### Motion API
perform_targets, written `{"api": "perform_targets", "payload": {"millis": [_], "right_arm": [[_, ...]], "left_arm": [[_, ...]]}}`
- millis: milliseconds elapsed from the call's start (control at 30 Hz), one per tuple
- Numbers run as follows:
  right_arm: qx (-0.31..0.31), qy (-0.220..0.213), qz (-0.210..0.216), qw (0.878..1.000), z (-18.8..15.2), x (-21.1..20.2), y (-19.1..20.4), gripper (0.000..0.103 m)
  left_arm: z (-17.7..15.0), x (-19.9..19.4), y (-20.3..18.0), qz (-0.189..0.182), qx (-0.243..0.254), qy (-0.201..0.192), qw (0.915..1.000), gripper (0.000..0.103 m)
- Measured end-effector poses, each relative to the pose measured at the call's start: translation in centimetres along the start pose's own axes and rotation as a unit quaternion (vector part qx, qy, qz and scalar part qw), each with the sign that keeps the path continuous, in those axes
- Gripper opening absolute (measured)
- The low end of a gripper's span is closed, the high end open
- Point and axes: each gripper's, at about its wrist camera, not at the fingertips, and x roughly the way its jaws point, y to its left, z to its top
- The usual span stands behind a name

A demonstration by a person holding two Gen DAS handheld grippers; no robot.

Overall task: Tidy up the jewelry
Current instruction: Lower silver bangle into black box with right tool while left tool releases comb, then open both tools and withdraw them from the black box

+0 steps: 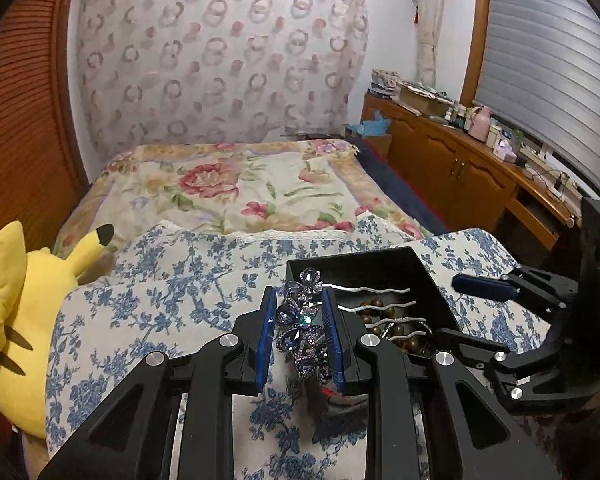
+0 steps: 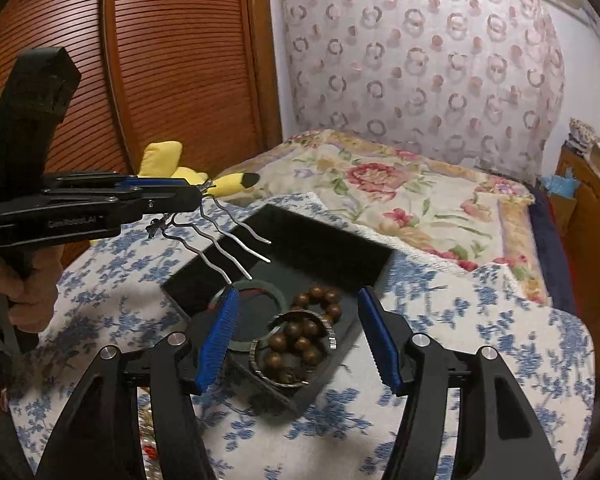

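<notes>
My left gripper [image 1: 299, 304] is shut on a purple jewelled hair comb [image 1: 304, 320]; its wavy silver prongs [image 1: 380, 304] reach out over the black jewelry box [image 1: 420, 268]. In the right wrist view the left gripper [image 2: 198, 196] holds the hair comb [image 2: 224, 240] above the box [image 2: 332, 252]. My right gripper [image 2: 298, 336] is open and empty, low over the box. Inside lie a brown wooden bead bracelet [image 2: 308, 332], a silver bangle [image 2: 256, 364] and a dark green bangle [image 2: 260, 286]. The right gripper [image 1: 484, 286] also shows in the left wrist view.
The box sits on a blue-flowered cloth [image 2: 480, 340] at the foot of a bed with a floral quilt [image 1: 236, 192]. A yellow plush toy [image 1: 20, 312] lies at the left. A wooden cabinet [image 1: 460, 168] with clutter stands at the right, a wooden wardrobe [image 2: 160, 60] at the left.
</notes>
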Motion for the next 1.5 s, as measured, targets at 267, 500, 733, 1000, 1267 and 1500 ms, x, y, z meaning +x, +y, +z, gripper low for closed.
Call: {"api": "perform_targets", "payload": {"millis": [267, 500, 733, 1000, 1267, 1500], "right_arm": [[0.017, 0.005, -0.028, 0.999, -0.5, 0.1, -1.8, 0.064], [0.026, 0.002, -0.028, 0.999, -0.6, -0.1, -2.4, 0.064], [0.026, 0.001, -0.029, 0.999, -0.6, -0.1, -2.4, 0.064], [0.029, -0.010, -0.026, 0.999, -0.2, -1.1, -2.1, 0.064], [0.021, -0.025, -0.032, 0.999, 0.1, -3.3, -0.2, 0.064], [0.019, -0.028, -0.036, 0.999, -0.9, -5.3, 1.7, 0.064]], "left_arm": [[0.5, 2.3, -1.4, -0.006, 0.014, 0.016, 0.9998, 0.022], [0.8, 3.1, -2.2, -0.010, 0.022, 0.016, 0.9996, 0.022], [1.0, 3.1, -2.4, -0.010, 0.023, 0.016, 0.9996, 0.022], [-0.6, 1.4, -1.8, -0.007, 0.019, 0.008, 0.9998, 0.026], [-2.9, -1.6, -1.4, 0.002, 0.020, -0.008, 0.9998, 0.063], [-5.2, -4.2, -1.4, 0.009, 0.018, -0.019, 0.9996, 0.089]]}}
